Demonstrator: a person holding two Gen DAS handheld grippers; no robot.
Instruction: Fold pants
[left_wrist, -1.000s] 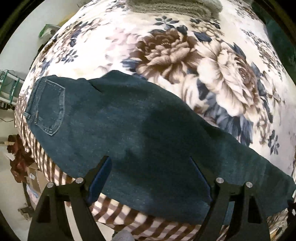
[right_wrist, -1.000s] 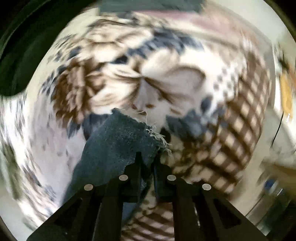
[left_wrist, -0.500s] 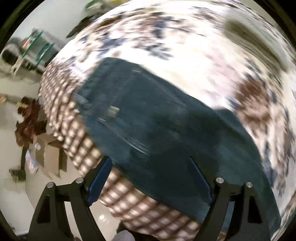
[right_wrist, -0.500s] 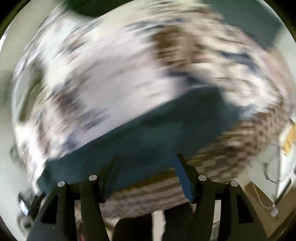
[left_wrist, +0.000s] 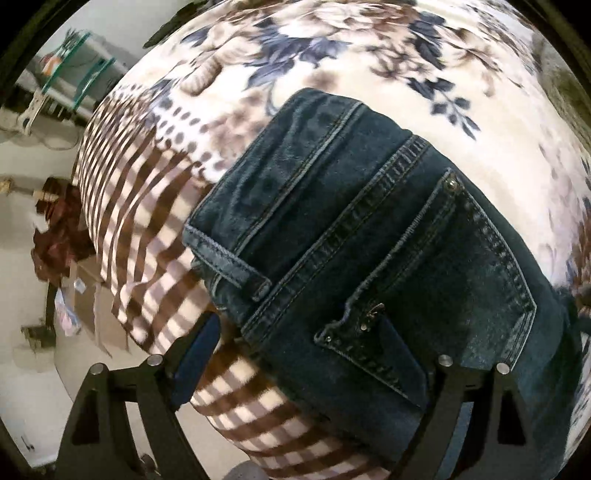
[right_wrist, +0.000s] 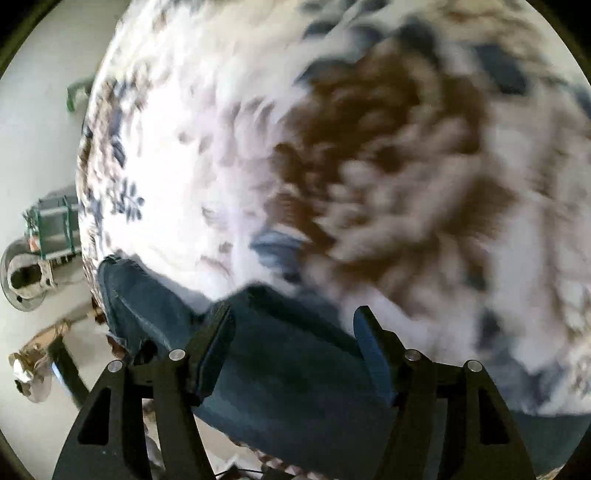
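In the left wrist view, the pants (left_wrist: 369, 236) lie flat on a flowery blanket (left_wrist: 369, 48), close to its striped edge. We see the top end: the waistband, a belt loop and a back pocket with small studs. The left tongs (left_wrist: 295, 354) hang just over that end. Their jaws stand wide apart and have just been opening a bit more. The cloth lies under them, but the pads do not press on it, so they hold nothing.

The pants look like thick jeans. I think they are soft and bendy, but heavier than thin cloth, and not slippery. They should not break. The waistband is the thickest, firmest part, so it looks like a good place to pinch.

In the right wrist view, the pants (right_wrist: 280, 369) show as a dark blue strip low in the picture, on the same blanket (right_wrist: 221, 147). The right tongs (right_wrist: 293, 343) are over them with the jaws apart. They have just been opening too, and they grip nothing.

This view is very blurry. I cannot tell which part of the pants lies below. The legs and hems are cut off in both views.
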